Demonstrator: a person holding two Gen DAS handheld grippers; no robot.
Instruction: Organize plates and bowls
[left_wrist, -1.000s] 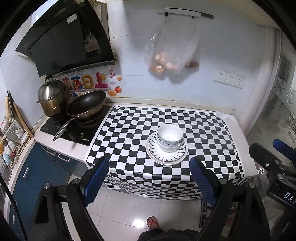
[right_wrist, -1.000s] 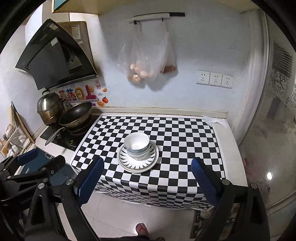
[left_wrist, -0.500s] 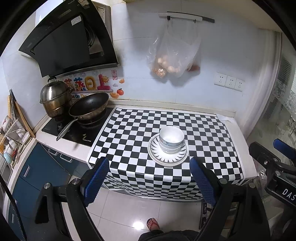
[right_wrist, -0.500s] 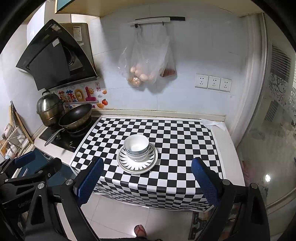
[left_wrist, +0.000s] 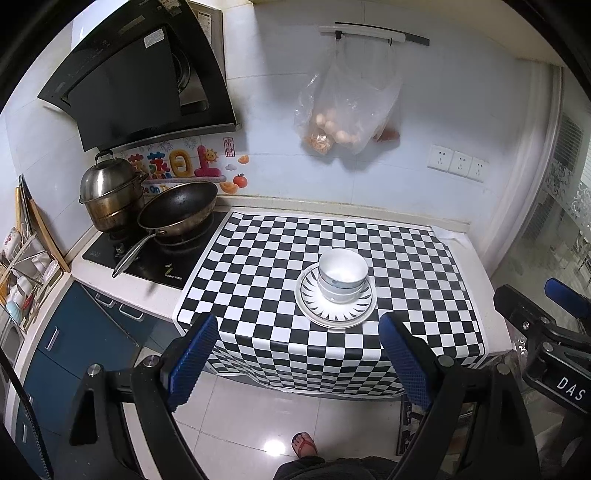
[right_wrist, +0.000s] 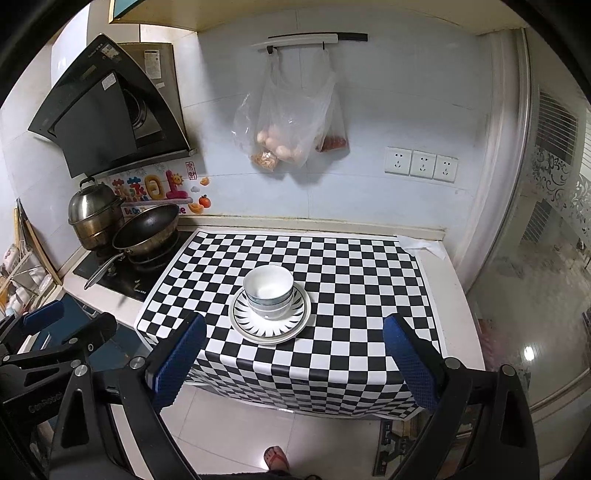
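White bowls (left_wrist: 342, 275) stand nested on a stack of black-and-white patterned plates (left_wrist: 314, 308) in the middle of the checkered counter mat; the right wrist view shows the same bowls (right_wrist: 268, 291) and plates (right_wrist: 255, 325). My left gripper (left_wrist: 297, 363) is open and empty, held back over the floor in front of the counter. My right gripper (right_wrist: 291, 363) is also open and empty, likewise well short of the stack.
A frying pan (left_wrist: 177, 212) and a steel pot (left_wrist: 109, 195) sit on the stove at the left. A dish rack (left_wrist: 22, 273) stands at the far left. Plastic bags of food (left_wrist: 343, 110) hang on the wall. The counter's front edge (left_wrist: 295, 380) drops to the tiled floor.
Both grippers have drawn back and risen slightly away from the counter; the bowls and plates have not moved.
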